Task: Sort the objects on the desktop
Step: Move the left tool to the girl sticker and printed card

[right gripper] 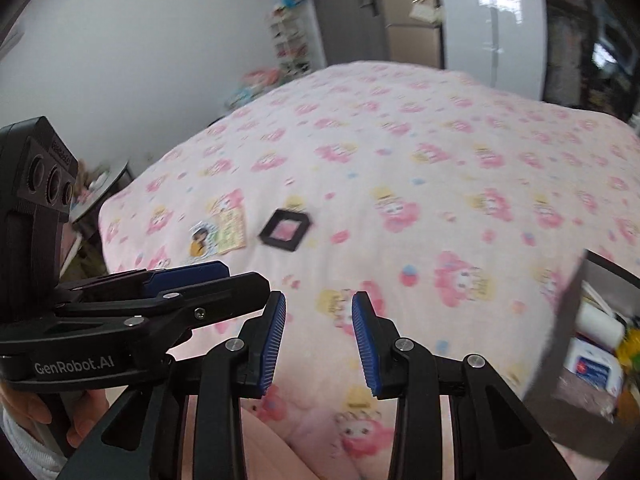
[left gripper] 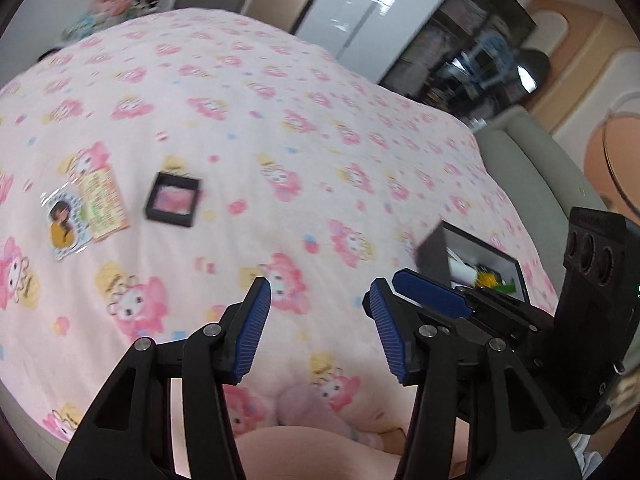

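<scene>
Both tools tilt downward side by side, the left gripper (left gripper: 320, 300) with its blue-padded jaws standing apart on nothing, the right gripper (right gripper: 319, 312) likewise parted and empty though narrower, while a hand (right gripper: 60, 408) in a white sleeve grips the left tool's handle

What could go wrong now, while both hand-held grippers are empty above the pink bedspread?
1. The black framed square and the two cards lie flat on the soft bedspread; fingers may dig into fabric and pinch it instead.
2. The cards overlap, so one grasp may lift both or slide one away.
3. The left hand-held gripper and right hand-held gripper are close together and could collide.
</scene>
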Motion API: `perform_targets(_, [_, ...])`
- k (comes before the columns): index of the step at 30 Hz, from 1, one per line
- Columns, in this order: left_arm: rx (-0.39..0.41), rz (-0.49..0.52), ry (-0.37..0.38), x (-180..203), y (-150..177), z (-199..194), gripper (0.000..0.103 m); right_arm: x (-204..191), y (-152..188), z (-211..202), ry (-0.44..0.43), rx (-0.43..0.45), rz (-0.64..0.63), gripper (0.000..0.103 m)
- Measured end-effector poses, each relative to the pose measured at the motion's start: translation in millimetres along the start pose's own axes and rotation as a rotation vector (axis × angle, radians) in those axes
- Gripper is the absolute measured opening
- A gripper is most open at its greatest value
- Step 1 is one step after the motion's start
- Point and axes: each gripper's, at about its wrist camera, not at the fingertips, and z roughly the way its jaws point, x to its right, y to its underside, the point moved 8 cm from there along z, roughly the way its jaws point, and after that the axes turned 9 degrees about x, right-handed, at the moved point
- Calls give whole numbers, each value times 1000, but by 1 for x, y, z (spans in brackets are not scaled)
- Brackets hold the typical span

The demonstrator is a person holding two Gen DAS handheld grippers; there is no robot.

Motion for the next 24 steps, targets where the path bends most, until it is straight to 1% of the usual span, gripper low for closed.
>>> perform_targets(5, [10, -155, -70, -84, -5, 8, 50, -48, -1, 76, -102, -133, -102, 32])
perform_targets(9, [32, -250, -149, -148, -10, 14, 49, -75, -2, 126, -176, -224, -129, 32])
perform_targets(12, [52, -334, -194, -195, -13, 20, 49, -89, -7, 162, -216, -261, -125, 32])
perform_targets(14, [66, -397, -216, -223, -15, 25, 49, -94, -9, 182, -220, -273, -124, 32])
perform_targets(17, [92, -465, -230, -252, -17, 32, 49, -98, -10, 212, -207, -287, -124, 32])
perform_targets(19, [112, -497, -235, -266, -19, 35, 49, -99, -9, 226, -216, -295, -101, 32])
perform_targets(22, [132, -535, -235, -280, -22, 42, 49, -103, -9, 245, -231, -301, -76, 32])
perform_targets(24, [143, -550, -231, -287, -25, 47, 49, -108, -8, 257, -234, -308, -82, 32])
